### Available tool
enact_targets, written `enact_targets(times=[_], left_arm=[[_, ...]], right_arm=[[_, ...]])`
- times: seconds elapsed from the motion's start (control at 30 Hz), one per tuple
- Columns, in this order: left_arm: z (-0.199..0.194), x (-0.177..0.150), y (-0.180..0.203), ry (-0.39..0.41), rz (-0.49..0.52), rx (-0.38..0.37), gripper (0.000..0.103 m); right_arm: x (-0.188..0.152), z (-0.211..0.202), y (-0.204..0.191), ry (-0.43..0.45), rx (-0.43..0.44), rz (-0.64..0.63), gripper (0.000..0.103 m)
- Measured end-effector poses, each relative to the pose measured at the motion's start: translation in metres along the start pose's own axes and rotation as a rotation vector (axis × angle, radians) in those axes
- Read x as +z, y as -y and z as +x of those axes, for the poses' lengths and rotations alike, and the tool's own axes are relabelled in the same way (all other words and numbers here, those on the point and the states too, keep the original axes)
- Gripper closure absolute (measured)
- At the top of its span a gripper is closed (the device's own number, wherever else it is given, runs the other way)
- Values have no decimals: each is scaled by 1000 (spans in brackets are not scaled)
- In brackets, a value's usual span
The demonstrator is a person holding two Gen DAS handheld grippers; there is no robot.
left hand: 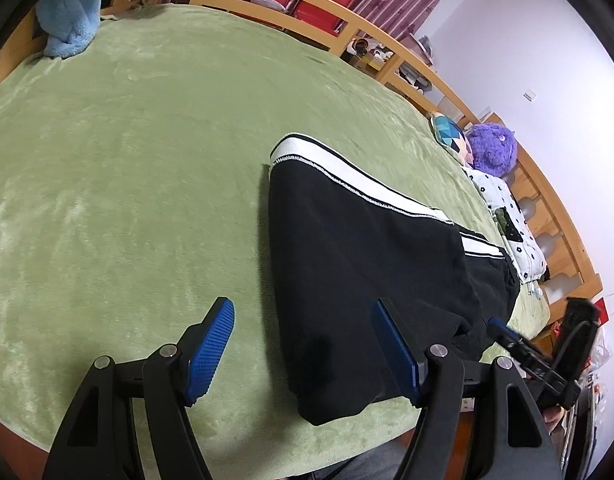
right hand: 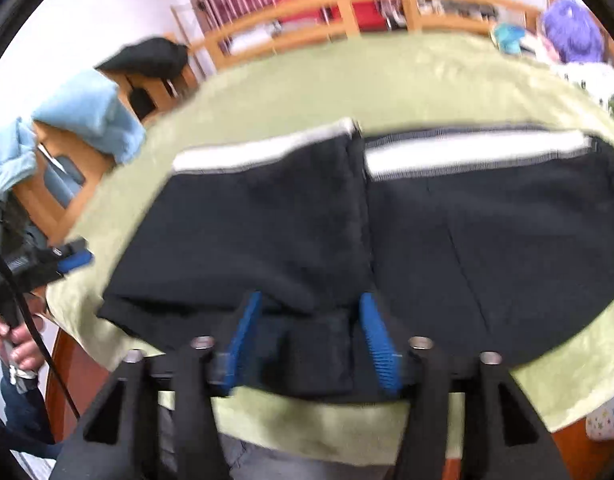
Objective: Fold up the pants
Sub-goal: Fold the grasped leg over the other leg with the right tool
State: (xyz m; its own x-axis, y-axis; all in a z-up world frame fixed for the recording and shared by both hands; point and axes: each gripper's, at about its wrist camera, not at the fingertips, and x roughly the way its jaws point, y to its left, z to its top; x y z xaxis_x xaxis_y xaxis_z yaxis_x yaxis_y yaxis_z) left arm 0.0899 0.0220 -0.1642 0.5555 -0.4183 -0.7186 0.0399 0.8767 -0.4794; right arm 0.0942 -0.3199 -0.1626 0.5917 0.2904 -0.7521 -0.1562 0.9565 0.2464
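Black pants with white side stripes (left hand: 347, 264) lie folded lengthwise on a green blanket (left hand: 127, 160). My left gripper (left hand: 303, 344) is open above the near left end of the pants, holding nothing. In the right wrist view the pants (right hand: 347, 216) spread across the blanket (right hand: 387, 80). My right gripper (right hand: 307, 340) is open, its blue fingers (right hand: 377, 344) straddling the near edge of the black fabric. The left gripper shows at the left of the right wrist view (right hand: 73, 260), and the right gripper at the right of the left wrist view (left hand: 503, 330). The right wrist view is motion-blurred.
A light blue towel (left hand: 67, 20) lies at the far left corner. A purple plush toy (left hand: 493, 148), a patterned cushion (left hand: 447, 132) and a white printed cloth (left hand: 507, 220) sit along the right side. A wooden rail (left hand: 307, 12) borders the bed.
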Motion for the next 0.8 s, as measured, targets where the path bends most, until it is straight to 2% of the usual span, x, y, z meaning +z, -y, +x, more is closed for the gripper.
enact_targets(times=[0.07,0.1,0.17,0.23,0.27,0.33,0.37,0.43,0.5,0.53,0.6,0.63,0.67,0.7,0.73,0.8], left_arm=[[1,1,3,-6,6,0,33],[1,1,4,-5,9,-2,33],[-1,1,5,-1,18,-7,33],[-3,-1,5,-1,25,-2,33],[-3,-2,4,0,23,-3,33],[-2,-2,4,-4,16,-4,33],[-1,-2,5,-7,16,-5,33],[1,-3,6,-17,32,-8,33],[3,-4,8,-27,46,-17,33],[5,-5,7,-36,46,-18,33],[9,-7,6,-56,40,-19,33],[15,-8,4,-76,36,-14,33],[22,-10,3,-97,32,3,33],[28,-11,2,-115,32,23,33],[32,-13,3,-127,35,40,33],[40,-20,4,-157,54,82,33]], right_arm=[[3,2,-14,5,-4,-57,35],[5,10,-17,-11,-31,-73,35],[11,34,-20,-37,-78,-28,35],[13,48,-3,-78,-104,56,36],[12,46,13,-83,-90,93,47],[10,44,27,-74,-46,166,83],[13,40,26,-67,-14,167,84],[17,17,19,-9,57,145,85],[19,-9,18,31,202,177,85],[19,-15,19,35,232,190,85],[9,-11,22,-5,180,187,82],[3,-4,23,-43,167,187,75],[-6,10,26,-106,159,199,70],[-17,28,30,-184,135,224,70],[-22,32,31,-190,127,224,70],[-23,19,28,-144,126,190,71]])
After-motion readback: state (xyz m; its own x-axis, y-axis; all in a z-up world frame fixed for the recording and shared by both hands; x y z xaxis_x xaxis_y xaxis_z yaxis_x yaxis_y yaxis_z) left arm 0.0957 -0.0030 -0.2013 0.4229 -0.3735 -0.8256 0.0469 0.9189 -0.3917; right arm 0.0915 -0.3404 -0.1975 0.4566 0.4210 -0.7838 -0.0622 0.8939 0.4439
